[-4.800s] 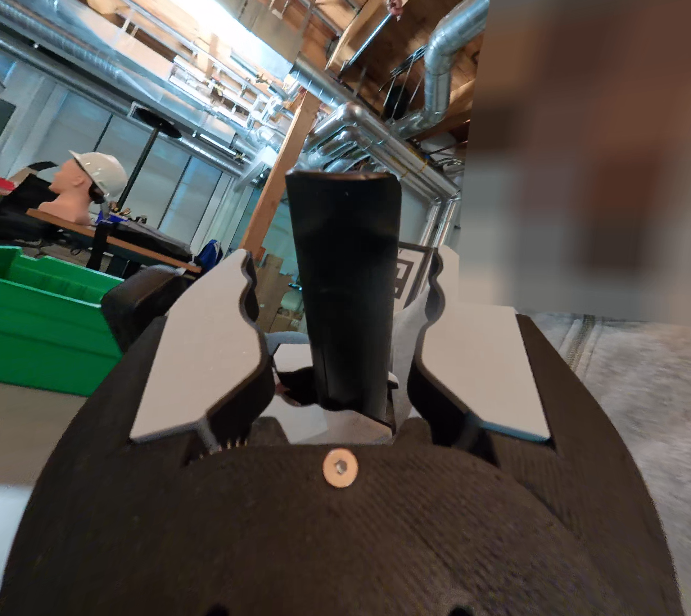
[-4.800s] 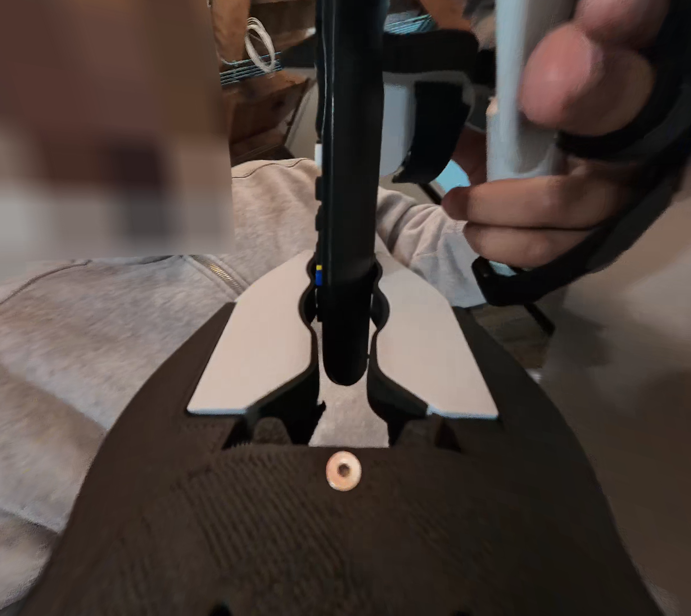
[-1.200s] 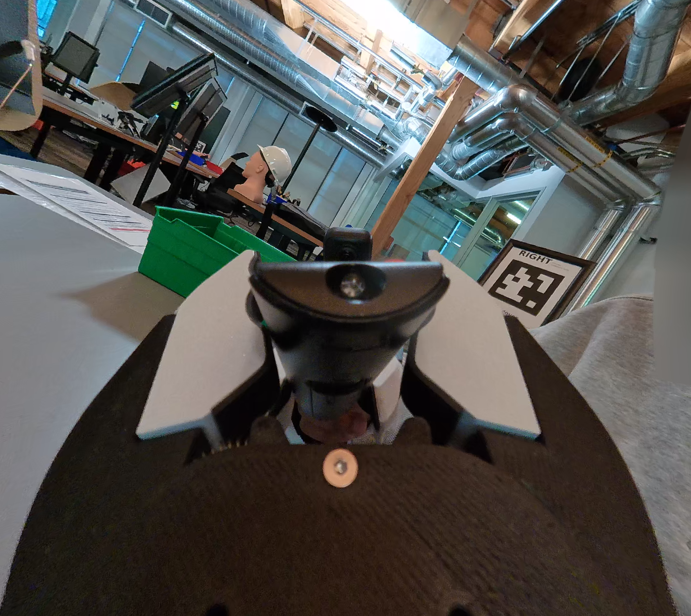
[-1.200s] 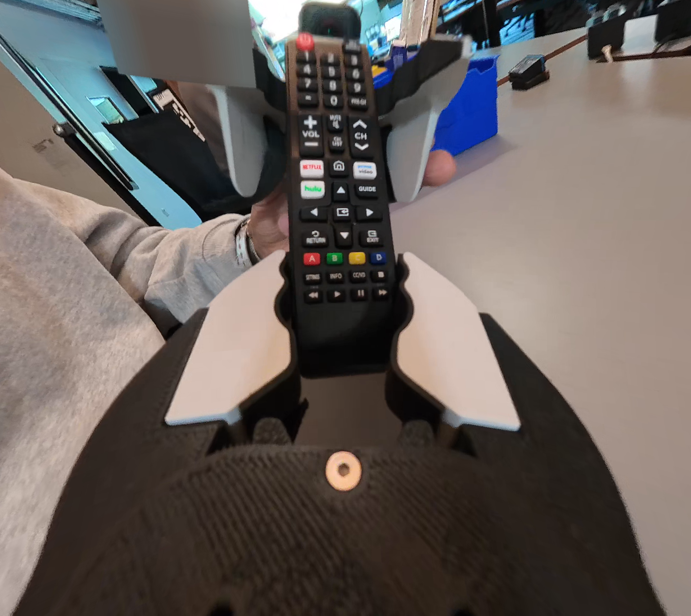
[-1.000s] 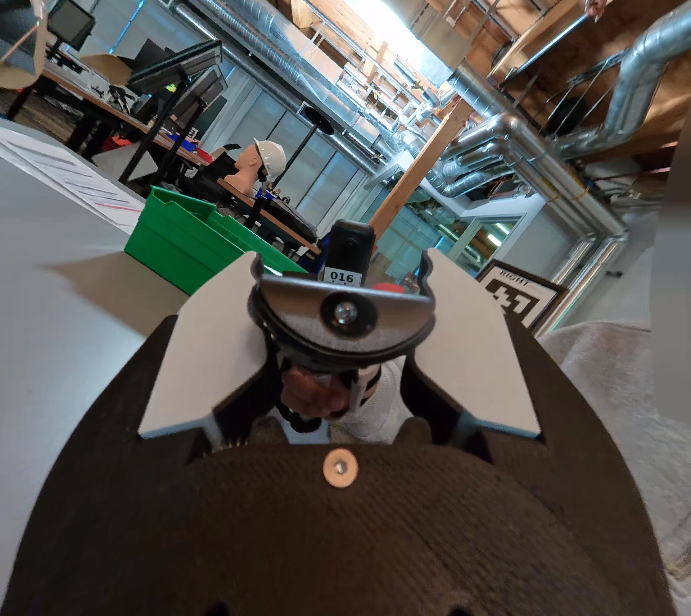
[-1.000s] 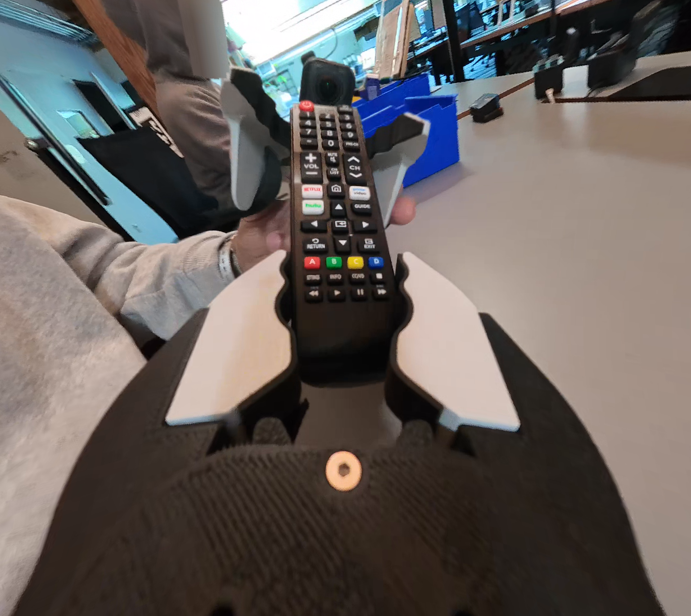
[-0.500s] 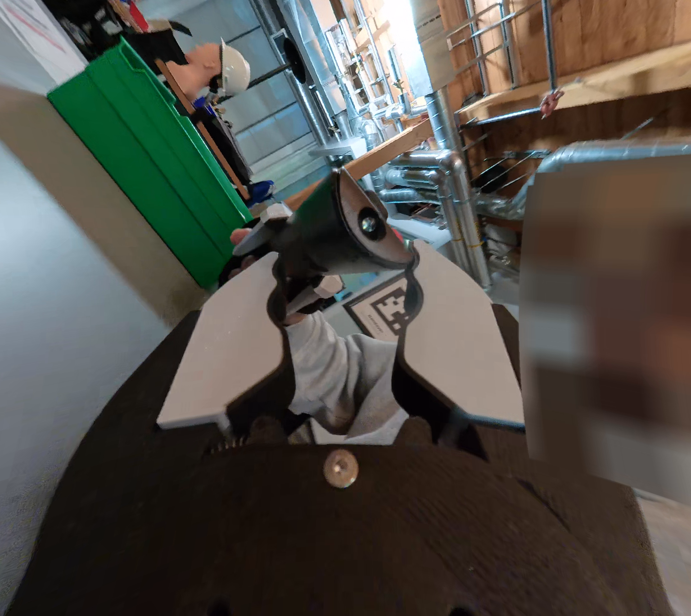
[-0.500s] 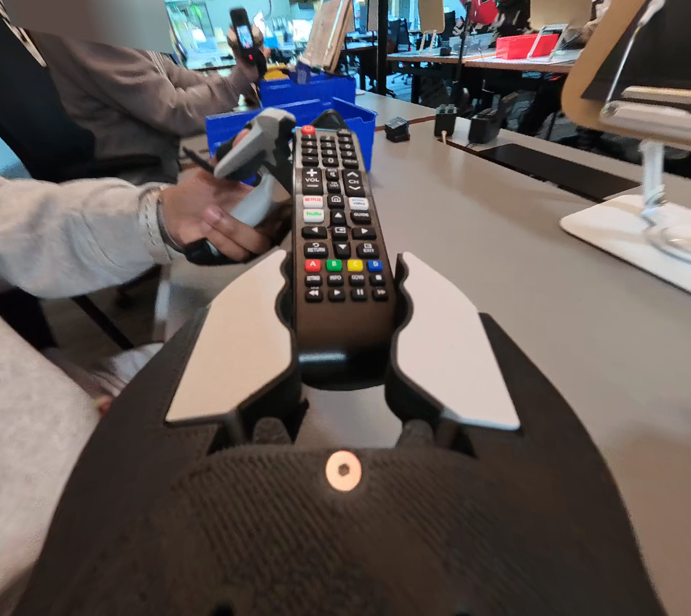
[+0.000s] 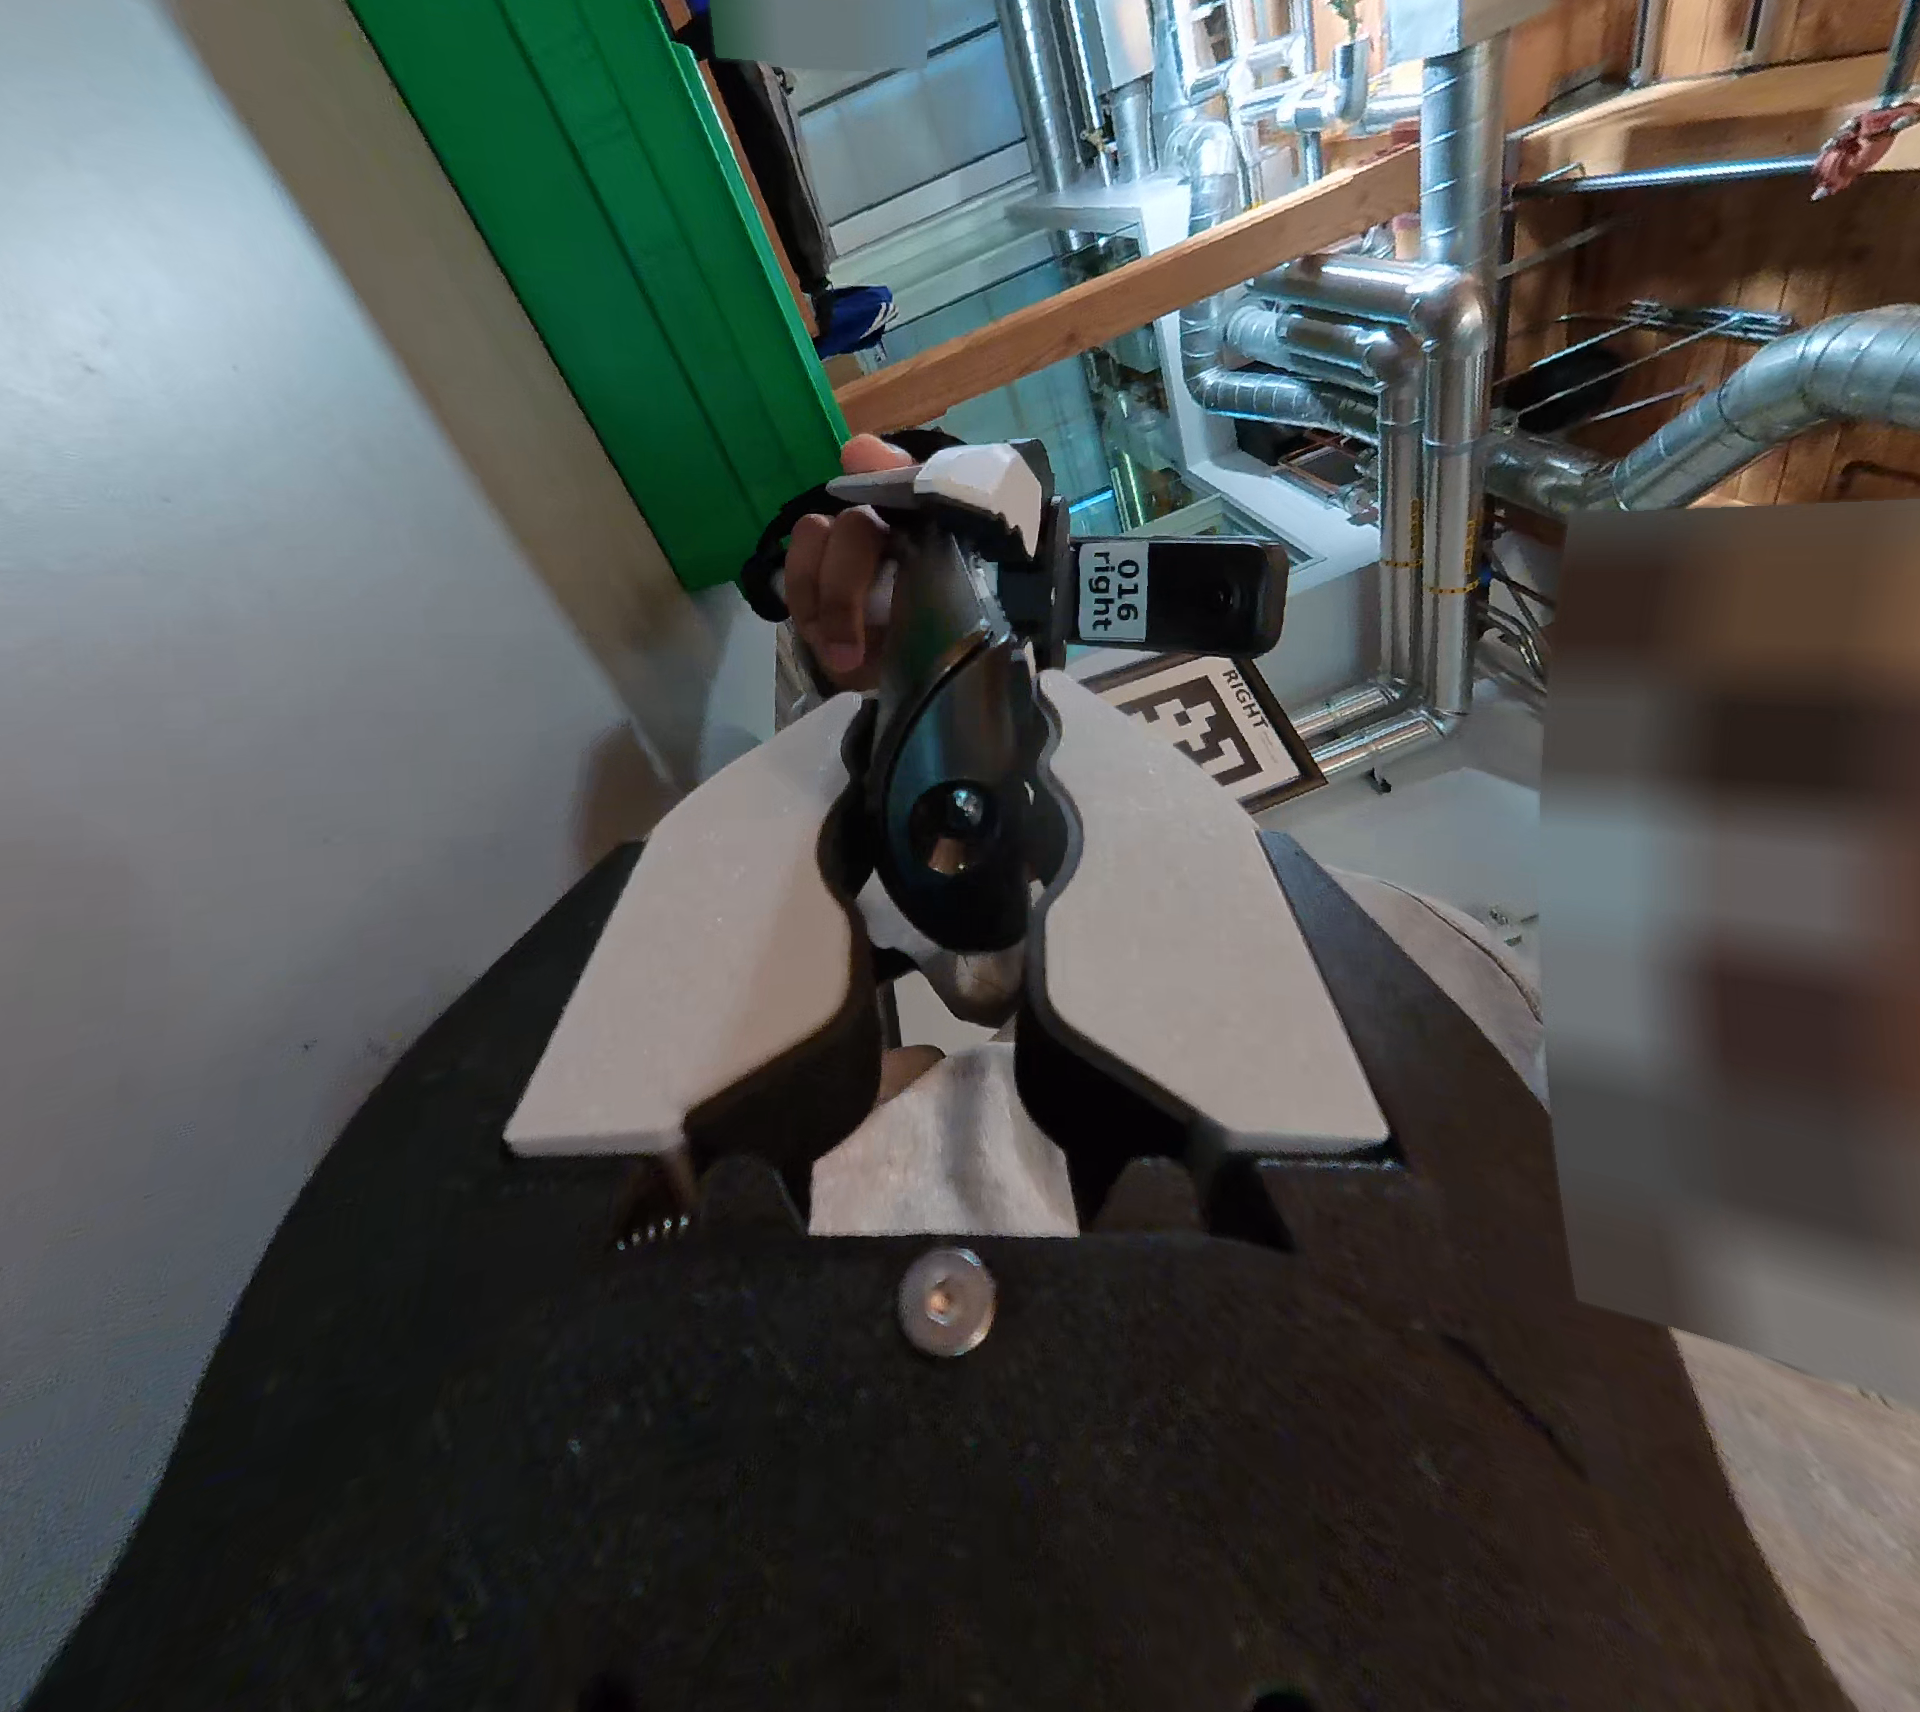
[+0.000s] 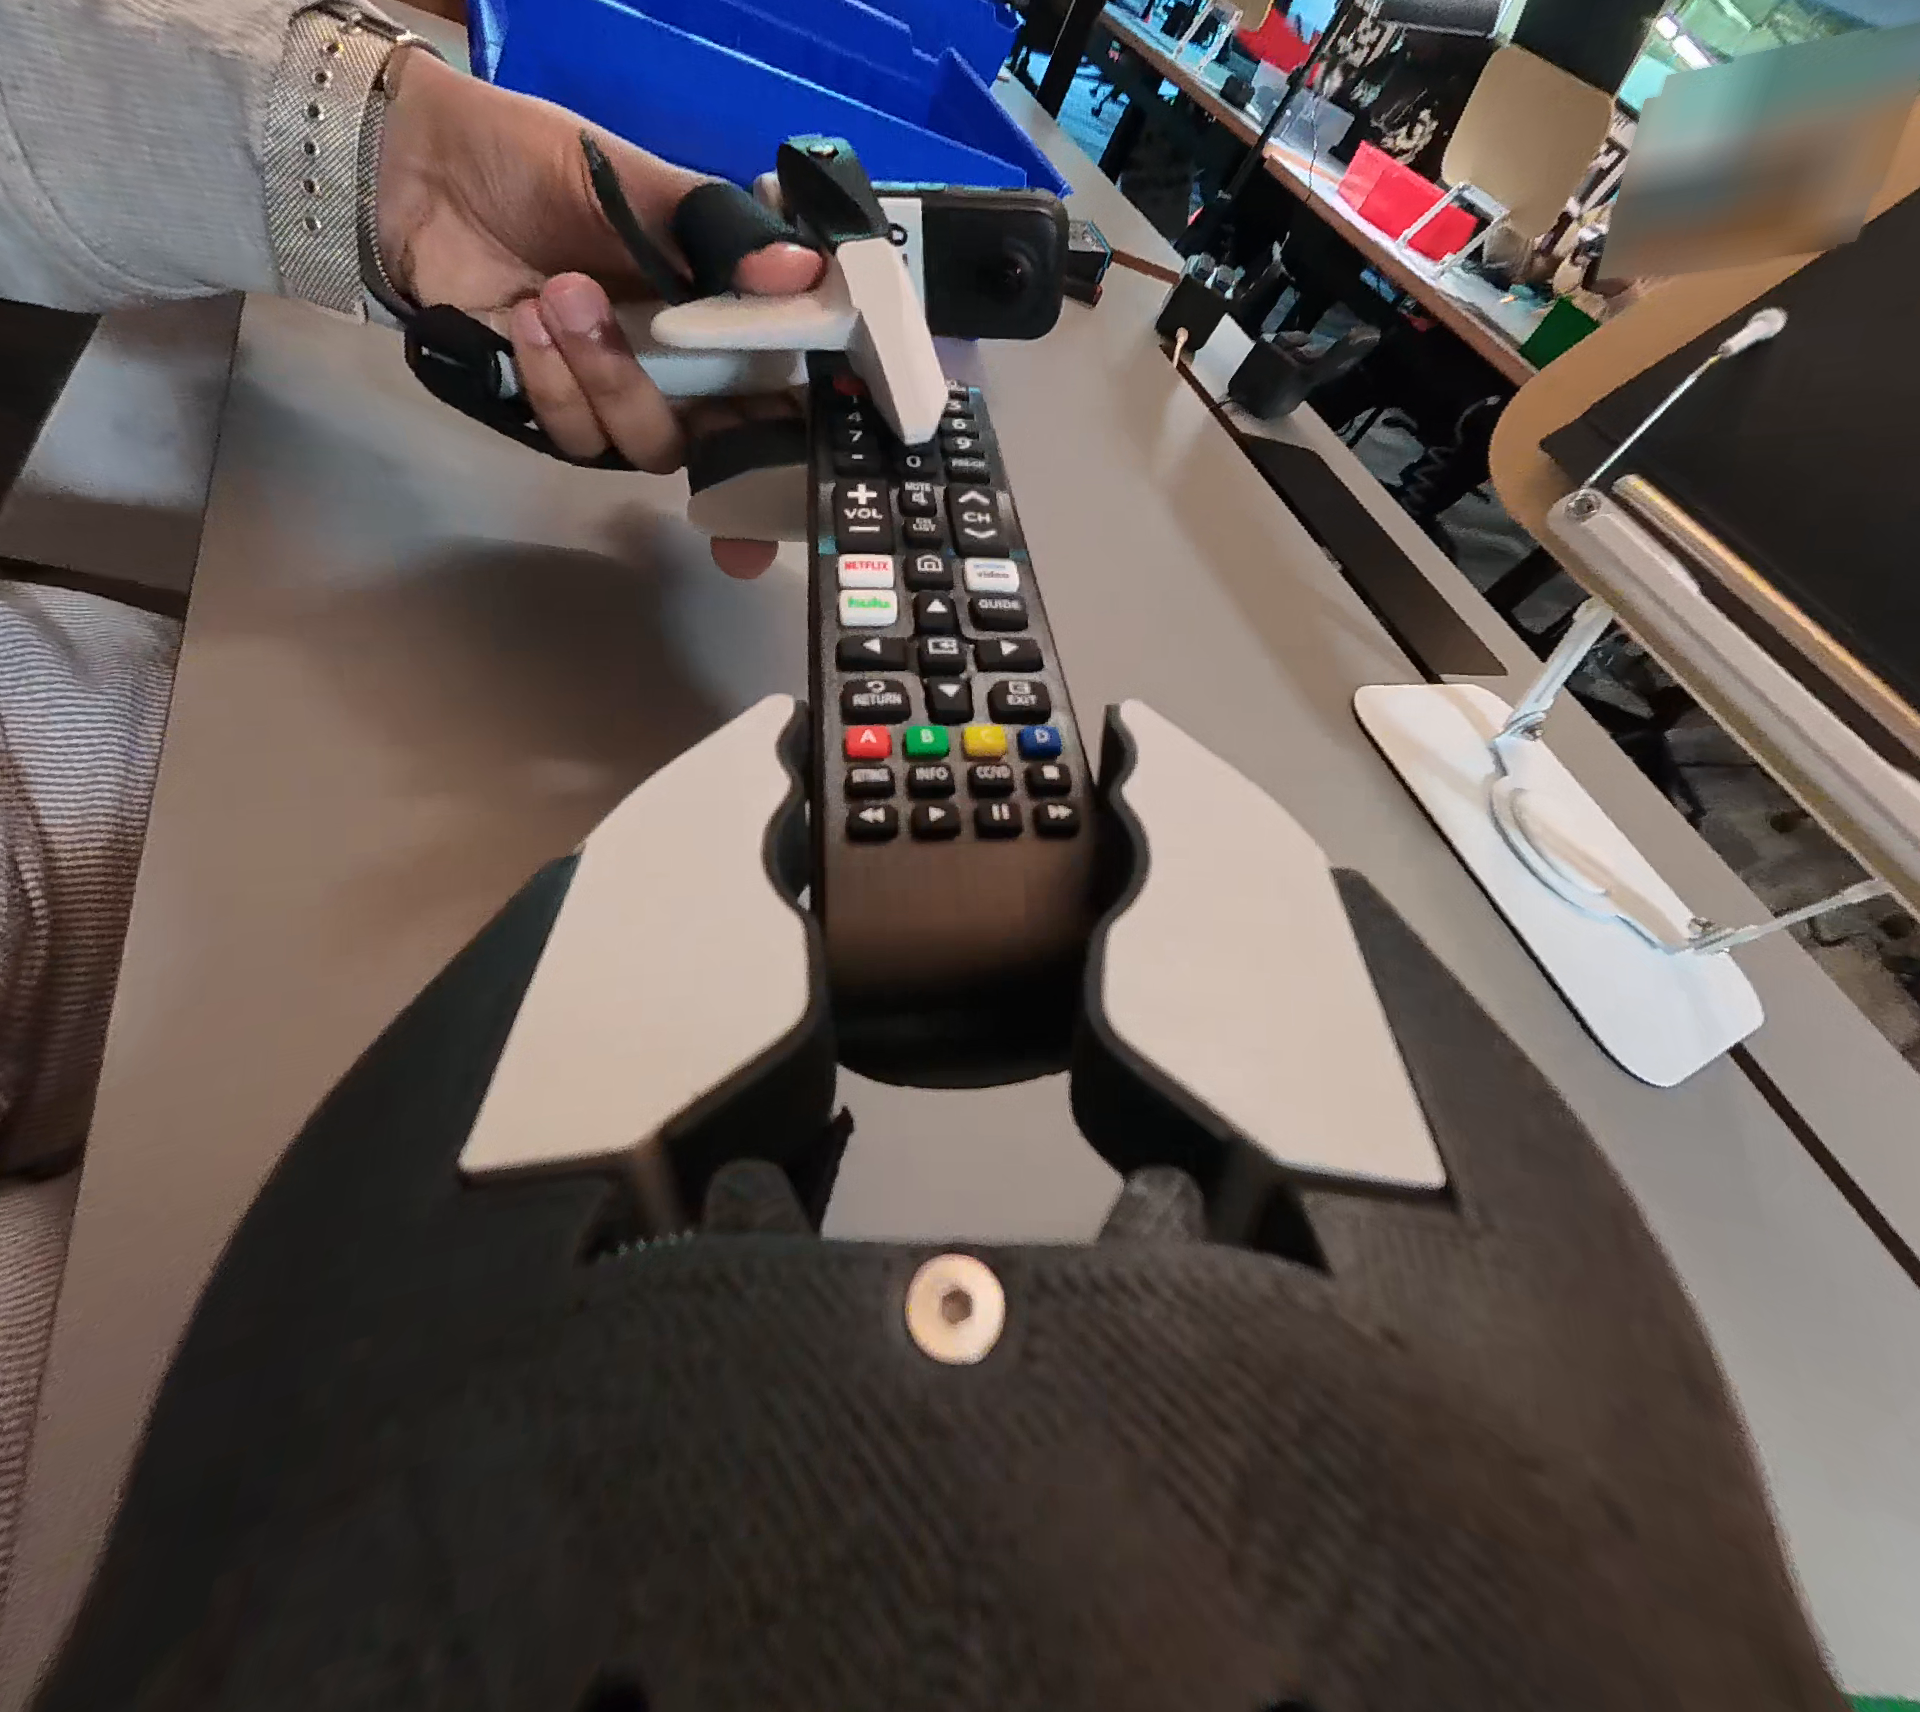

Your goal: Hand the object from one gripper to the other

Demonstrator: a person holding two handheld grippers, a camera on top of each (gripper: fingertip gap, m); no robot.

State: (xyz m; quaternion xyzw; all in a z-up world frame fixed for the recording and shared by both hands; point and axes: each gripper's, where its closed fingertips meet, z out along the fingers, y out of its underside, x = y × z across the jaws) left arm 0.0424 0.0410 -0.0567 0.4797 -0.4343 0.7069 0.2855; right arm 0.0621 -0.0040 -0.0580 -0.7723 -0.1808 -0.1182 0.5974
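A black remote (image 10: 940, 675) with coloured buttons is held level above the grey table (image 10: 416, 727). My right gripper (image 10: 951, 717) is shut on its near end, one finger on each long side. My left gripper (image 10: 831, 467) comes from the far left, turned on its side, with one white finger on the number keys and the other under the remote. In the left wrist view the remote's far end (image 9: 951, 821) shows end-on, pinched between the fingers of my left gripper (image 9: 945, 706). The right gripper's white finger (image 9: 977, 483) and its camera sit behind it.
Blue bins (image 10: 727, 52) stand on the table beyond the left hand. A white stand base (image 10: 1558, 883) with a tilted screen is at the right. A green bin (image 9: 582, 135) stands at the table's far edge. The person's grey sleeve (image 10: 135, 104) is on the left. There is about 6 centimetres between the tips of the two grippers.
My left gripper has rolled onto its side, come back to the remote's far end and closed on it. My right gripper has kept its hold and lowered the remote toward the table.
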